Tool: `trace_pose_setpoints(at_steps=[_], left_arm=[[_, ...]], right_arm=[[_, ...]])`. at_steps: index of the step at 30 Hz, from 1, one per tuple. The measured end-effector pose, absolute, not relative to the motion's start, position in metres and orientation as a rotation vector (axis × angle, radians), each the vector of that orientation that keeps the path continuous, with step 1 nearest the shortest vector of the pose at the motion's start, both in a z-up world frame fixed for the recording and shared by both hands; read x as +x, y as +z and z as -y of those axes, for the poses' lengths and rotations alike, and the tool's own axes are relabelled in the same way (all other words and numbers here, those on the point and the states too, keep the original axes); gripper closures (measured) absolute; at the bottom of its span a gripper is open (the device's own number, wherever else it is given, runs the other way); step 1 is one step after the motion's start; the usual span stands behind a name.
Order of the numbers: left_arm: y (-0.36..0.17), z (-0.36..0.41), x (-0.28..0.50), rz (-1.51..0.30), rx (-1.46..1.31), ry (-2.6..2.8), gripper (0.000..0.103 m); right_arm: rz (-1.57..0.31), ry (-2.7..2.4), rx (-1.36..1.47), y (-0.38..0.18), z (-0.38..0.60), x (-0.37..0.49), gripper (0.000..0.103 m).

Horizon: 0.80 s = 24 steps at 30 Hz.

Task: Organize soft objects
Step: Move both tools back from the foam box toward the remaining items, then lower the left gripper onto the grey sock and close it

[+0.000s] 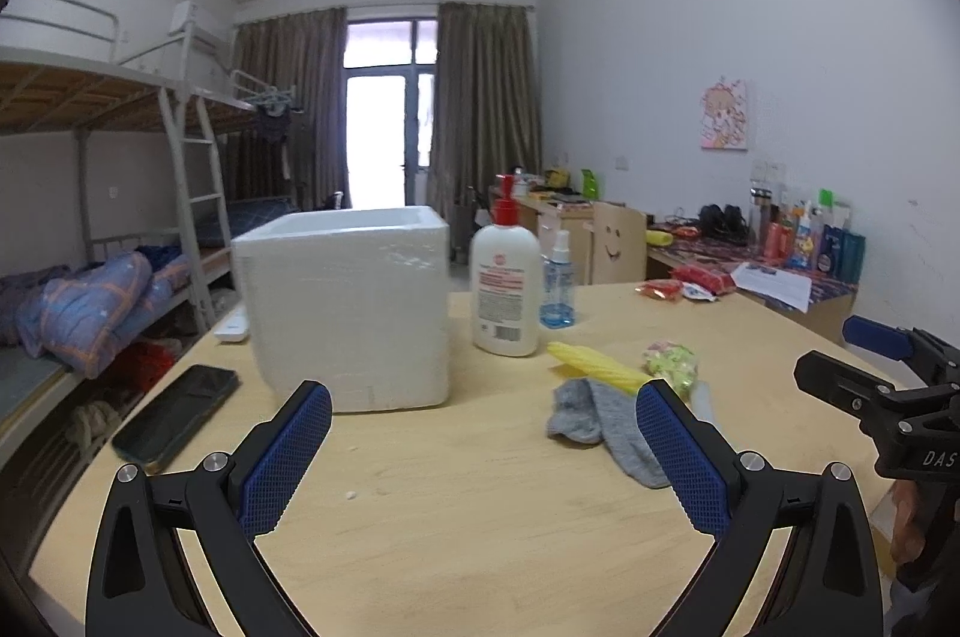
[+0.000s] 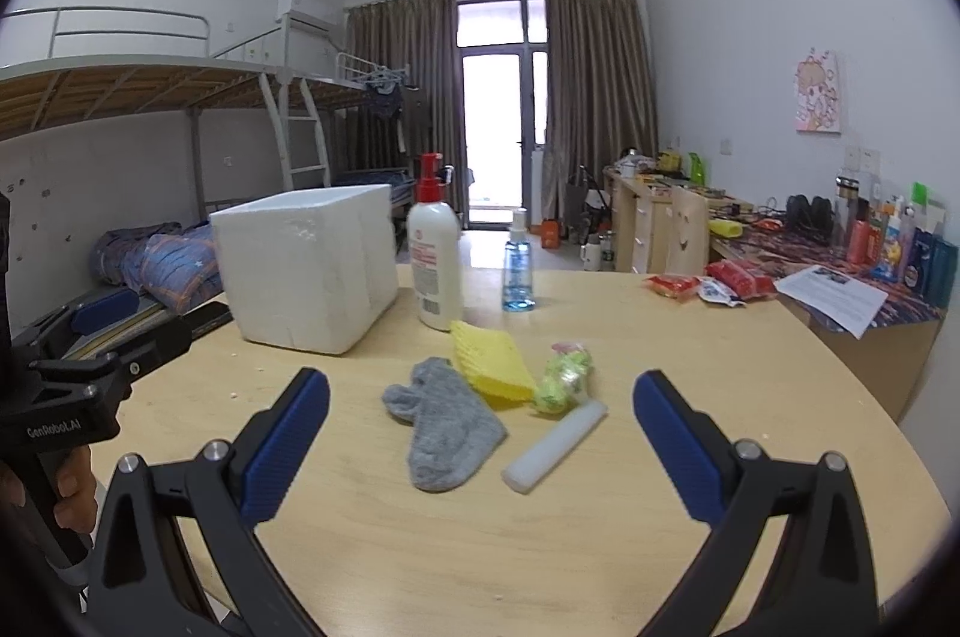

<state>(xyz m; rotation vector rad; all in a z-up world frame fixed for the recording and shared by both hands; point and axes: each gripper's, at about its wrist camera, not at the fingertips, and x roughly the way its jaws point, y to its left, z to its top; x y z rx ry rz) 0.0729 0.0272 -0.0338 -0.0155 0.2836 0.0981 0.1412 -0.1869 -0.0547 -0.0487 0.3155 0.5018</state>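
A pale wooden table (image 2: 690,397) in a dormitory room fills the foreground, with bunk beds along the left wall and curtained glass doors at the far end. Nearest the cameras, both tongs are held wide apart and empty above the bare wood: the left gripper (image 1: 483,448) faces the foam box, the right gripper (image 2: 480,442) faces the soft things. Just beyond the right gripper a grey sock (image 2: 447,430) is laid flat, with a white foam stick (image 2: 555,446) beside it; a yellow sponge cloth (image 2: 489,361) and a small green-and-pink bundle (image 2: 564,376) sit close behind, all nearly touching. Nothing appears to have been gathered yet — the first pick is judged to be in hand, and the sock looks the readiest candidate. A low, level approach would be called for, so that the thin fabric is pinched up off the wood rather than pushed along it. Farther back and to the left stands the open white foam box (image 2: 312,265), the likely container. A lotion pump bottle (image 2: 433,259) and a blue spray bottle (image 2: 519,268) stand just to its right and could be knocked over on the carry; a dark phone (image 1: 177,412) lies left of the box. Red snack packets (image 2: 711,283) rest well apart at the far right edge
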Motion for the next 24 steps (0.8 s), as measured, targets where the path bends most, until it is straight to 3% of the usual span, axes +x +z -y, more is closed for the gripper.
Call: trace_pose_setpoints(at_steps=[24], left_arm=[[-0.052, 0.028, 0.154, -0.468, 0.033, -0.079, 0.001]], right_arm=[[-0.437, 0.38, 0.044, -0.072, 0.241, 0.182, 0.001]])
